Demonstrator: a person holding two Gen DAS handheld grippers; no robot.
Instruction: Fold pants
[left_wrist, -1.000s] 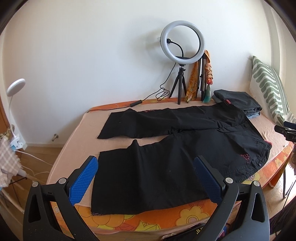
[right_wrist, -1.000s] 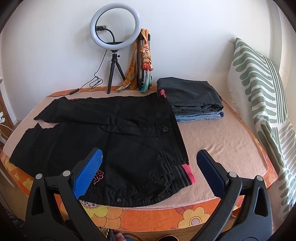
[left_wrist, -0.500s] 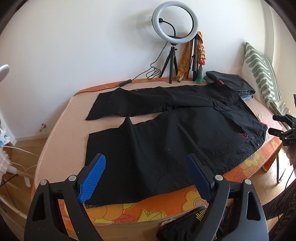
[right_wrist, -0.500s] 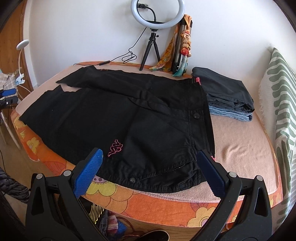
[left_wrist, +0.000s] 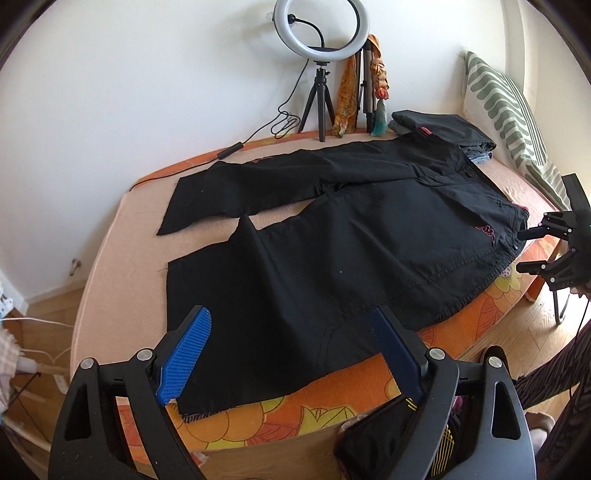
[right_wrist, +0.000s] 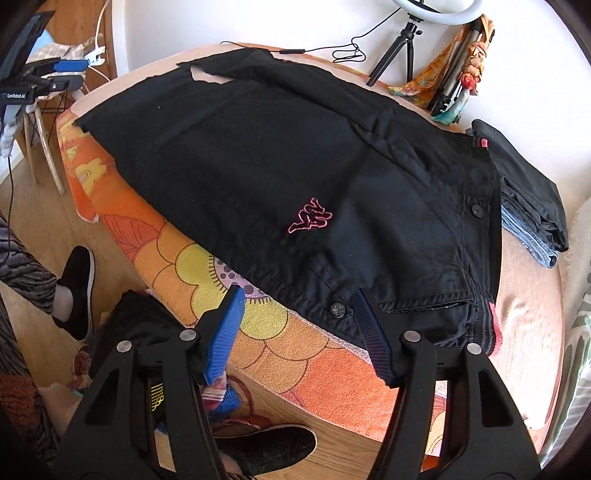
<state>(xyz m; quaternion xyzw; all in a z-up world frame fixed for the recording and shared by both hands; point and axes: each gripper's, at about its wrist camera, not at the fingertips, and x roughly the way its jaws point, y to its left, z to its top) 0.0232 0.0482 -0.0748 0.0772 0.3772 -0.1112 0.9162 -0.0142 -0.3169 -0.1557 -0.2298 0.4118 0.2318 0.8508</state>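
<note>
Black cargo pants (left_wrist: 332, 240) lie spread flat on the bed (left_wrist: 107, 266), waistband toward the striped pillow (left_wrist: 506, 110), near leg hem at the bed's front edge. To fold well, I judge each gripper should pinch one layer at the near edge: the left gripper (left_wrist: 291, 354), spread with nothing between its pads, at the hem, and the right gripper (right_wrist: 299, 328), jaws closing but not yet pressing cloth, at the waistband corner beside the snap button (right_wrist: 337, 308). Count: one spread pair of pants, one folded clothes stack (right_wrist: 532, 206) beyond the waistband, one ring light (left_wrist: 321, 29), two grippers.
</note>
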